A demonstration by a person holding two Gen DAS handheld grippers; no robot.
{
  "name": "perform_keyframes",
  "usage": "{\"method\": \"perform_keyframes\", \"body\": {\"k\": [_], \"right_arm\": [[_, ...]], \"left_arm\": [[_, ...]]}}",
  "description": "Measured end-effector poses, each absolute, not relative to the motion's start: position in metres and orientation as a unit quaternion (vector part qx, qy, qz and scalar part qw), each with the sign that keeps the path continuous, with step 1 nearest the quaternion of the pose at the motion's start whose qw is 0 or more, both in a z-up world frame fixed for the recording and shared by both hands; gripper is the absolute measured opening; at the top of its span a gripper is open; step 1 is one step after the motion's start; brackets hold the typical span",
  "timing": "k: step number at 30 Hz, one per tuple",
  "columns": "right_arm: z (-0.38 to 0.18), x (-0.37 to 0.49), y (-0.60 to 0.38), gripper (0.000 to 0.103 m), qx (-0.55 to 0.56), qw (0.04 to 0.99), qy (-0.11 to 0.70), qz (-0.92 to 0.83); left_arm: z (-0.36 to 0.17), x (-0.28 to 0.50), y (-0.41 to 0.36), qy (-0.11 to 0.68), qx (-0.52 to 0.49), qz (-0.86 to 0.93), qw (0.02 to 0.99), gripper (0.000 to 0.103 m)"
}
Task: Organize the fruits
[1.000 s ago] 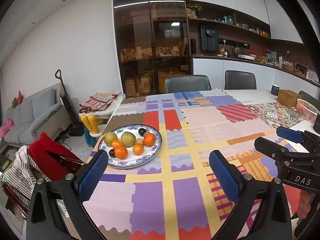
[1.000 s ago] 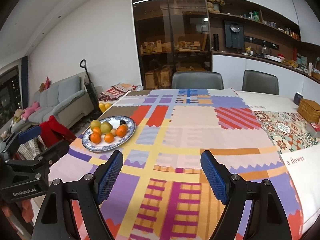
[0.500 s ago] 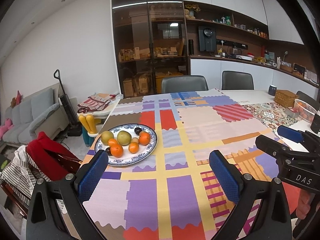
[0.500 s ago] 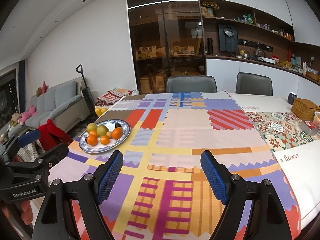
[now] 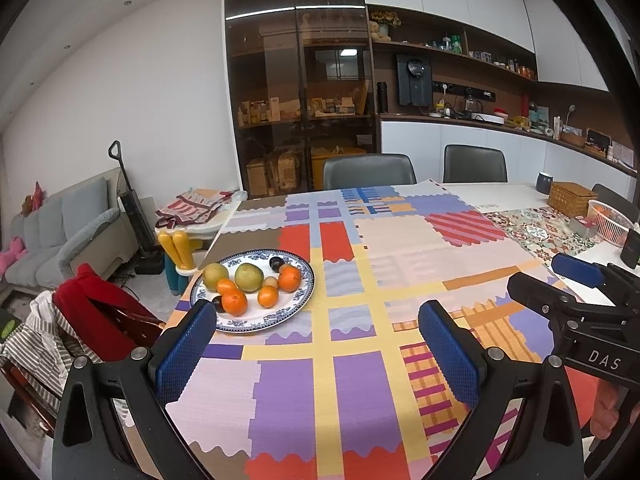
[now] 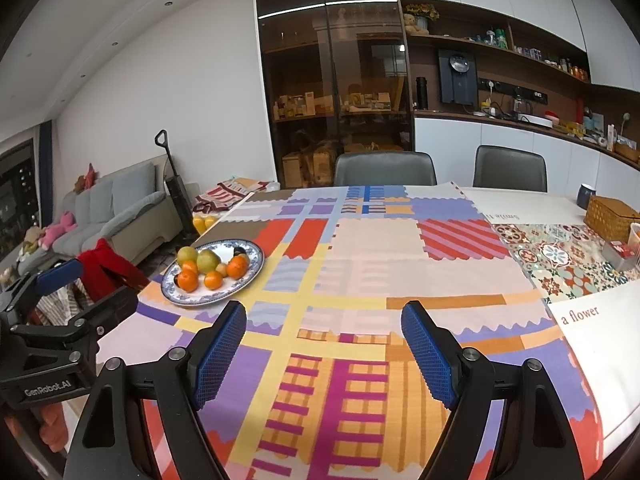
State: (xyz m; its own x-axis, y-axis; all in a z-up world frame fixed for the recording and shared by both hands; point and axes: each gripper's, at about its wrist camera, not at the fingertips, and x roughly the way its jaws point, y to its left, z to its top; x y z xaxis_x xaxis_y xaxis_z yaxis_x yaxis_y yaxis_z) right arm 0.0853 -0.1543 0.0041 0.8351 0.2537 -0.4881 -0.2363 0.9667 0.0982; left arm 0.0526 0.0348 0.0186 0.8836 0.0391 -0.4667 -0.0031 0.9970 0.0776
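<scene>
A blue-and-white plate (image 5: pixel 298 300) (image 6: pixel 252 272) sits near the table's left edge. It holds several oranges (image 5: pixel 234 303) (image 6: pixel 187 281), two green pears (image 5: pixel 249 277) (image 6: pixel 208 261) and dark plums (image 5: pixel 275 263). My left gripper (image 5: pixel 316 354) is open and empty above the near part of the table, its left pad just in front of the plate. My right gripper (image 6: pixel 324 354) is open and empty, to the right of the plate and nearer me. Each gripper shows at the edge of the other's view.
A patchwork cloth (image 5: pixel 360 280) covers the table. A wicker box (image 5: pixel 572 199), a pink basket (image 5: pixel 610 222) and a dark mug (image 5: pixel 544 182) stand at the far right. Two grey chairs (image 6: pixel 384 170) stand behind the table. A chair with red clothing (image 5: pixel 92 304) stands at the left.
Both views have drawn back and tilted up a little, so the plate sits slightly farther from both grippers. The fruit has not moved. Both grippers stay open.
</scene>
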Motion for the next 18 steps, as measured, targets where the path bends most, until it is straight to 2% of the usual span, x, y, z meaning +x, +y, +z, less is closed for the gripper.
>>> {"method": "perform_keyframes", "body": {"k": [18], "right_arm": [[0.0011, 0.0872, -0.1558, 0.080, 0.020, 0.956, 0.262, 0.131]], "left_arm": [[0.0179, 0.0542, 0.0343, 0.242, 0.039, 0.013, 0.969, 0.103]]}}
